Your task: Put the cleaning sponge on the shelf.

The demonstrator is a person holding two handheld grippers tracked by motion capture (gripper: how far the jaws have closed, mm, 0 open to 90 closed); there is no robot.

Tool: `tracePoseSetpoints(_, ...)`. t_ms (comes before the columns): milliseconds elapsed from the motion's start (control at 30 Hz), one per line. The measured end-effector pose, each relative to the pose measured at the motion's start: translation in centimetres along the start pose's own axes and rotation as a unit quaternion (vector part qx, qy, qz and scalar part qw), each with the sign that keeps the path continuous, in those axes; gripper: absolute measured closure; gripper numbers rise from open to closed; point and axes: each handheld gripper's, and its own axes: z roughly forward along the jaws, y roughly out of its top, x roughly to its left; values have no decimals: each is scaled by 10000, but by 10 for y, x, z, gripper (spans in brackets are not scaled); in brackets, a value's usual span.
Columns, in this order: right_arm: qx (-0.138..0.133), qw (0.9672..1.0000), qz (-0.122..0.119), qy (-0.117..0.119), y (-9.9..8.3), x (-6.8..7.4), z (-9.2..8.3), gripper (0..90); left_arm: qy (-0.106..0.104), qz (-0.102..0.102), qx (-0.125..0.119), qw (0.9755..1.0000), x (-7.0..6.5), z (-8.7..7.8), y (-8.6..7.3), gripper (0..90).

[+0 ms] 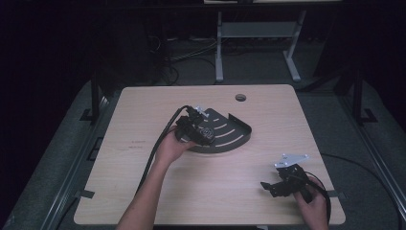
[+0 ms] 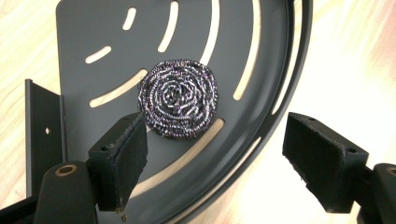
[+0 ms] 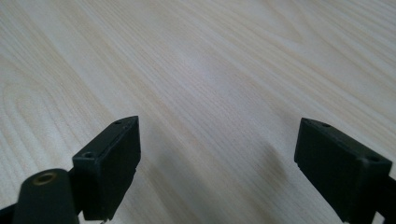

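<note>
A round steel-wool scourer (image 2: 178, 99) lies on a dark grey quarter-round slotted shelf tray (image 2: 93, 28), which rests on the wooden table (image 1: 143, 191). My left gripper (image 2: 217, 158) hangs above the tray with its jaws wide apart; the scourer sits beyond the left pad (image 2: 128, 154) and nothing is between the pads. From above, the left gripper (image 1: 196, 129) covers the tray's (image 1: 234, 132) left part. My right gripper (image 3: 219, 163) is open over bare wood, and the high view has that right gripper (image 1: 280, 184) near the table's front right corner.
The tray has a raised curved rim (image 2: 299, 70) and an upright wall (image 2: 44, 126) on one straight side. A cable hole (image 1: 240, 97) sits near the table's far edge. Another desk's legs (image 1: 219, 48) stand on the floor behind.
</note>
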Motion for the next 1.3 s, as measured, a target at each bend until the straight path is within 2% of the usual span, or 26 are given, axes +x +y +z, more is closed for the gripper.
tracePoseSetpoints(267, 8, 10000, 6, 6, 0, 1, 0, 140, 4, -79, -96, 9999, 0, -10, -17, 216)
tracePoseSetpoints(500, 52, 10000, -6, 4, 1, 2, 2, 141, 48, 4, -222, 9997, -8, -19, -28, 216)
tracePoseSetpoints(800, 19, 10000, 19, -3, 0, 2, 1, 140, 22, -5, -137, 9999, -8, -22, -45, 213)
tracePoseSetpoints(933, 38, 10000, 13, -17, 1, 3, 2, 141, 29, 14, -185, 9998, -10, -24, -50, 213)
tracePoseSetpoints(1000, 48, 10000, 18, -10, 2, 3, 3, 141, 7, -26, -234, 9997, -12, -24, -53, 211)
tracePoseSetpoints(1233, 47, 10000, -6, 2, 2, 4, 4, 141, 37, 49, -298, 9995, -24, -27, -61, 212)
tracePoseSetpoints(1300, 47, 10000, -12, 1, 2, 3, 4, 140, -18, 101, -336, 9994, -29, -27, -63, 212)
